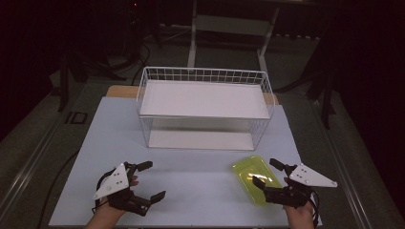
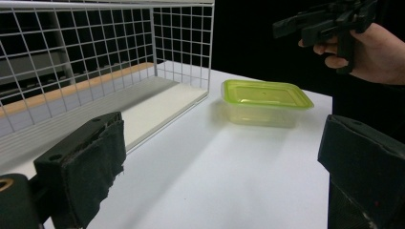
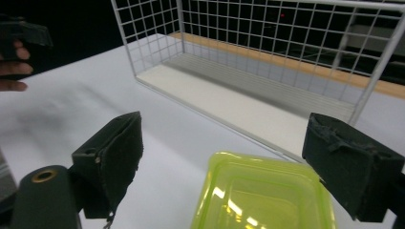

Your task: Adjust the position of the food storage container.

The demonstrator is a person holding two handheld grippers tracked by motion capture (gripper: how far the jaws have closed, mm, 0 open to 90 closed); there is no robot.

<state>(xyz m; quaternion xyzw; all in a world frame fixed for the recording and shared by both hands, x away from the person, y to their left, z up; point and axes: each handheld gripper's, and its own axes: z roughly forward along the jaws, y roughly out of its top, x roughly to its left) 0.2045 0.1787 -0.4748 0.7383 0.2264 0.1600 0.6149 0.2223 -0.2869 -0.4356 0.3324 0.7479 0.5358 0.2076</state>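
A clear container with a lime-green lid [image 1: 255,178] lies on the white table at the front right, also visible as the container [image 2: 265,102] across the table and as the green lid [image 3: 262,195] just below my right jaws. My right gripper [image 1: 269,172] is open and hovers over the lid's near right corner, its jaws wide on either side of it without touching. My left gripper [image 1: 152,181] is open at the front left with nothing between its fingers. The other hand with its gripper [image 2: 329,21] shows at the upper right of the left gripper view.
A white wire basket [image 1: 205,76] with a shelf board and an open front stands at the back middle of the table [image 1: 191,171]. Dark floor, cables and a metal frame lie beyond the table edges.
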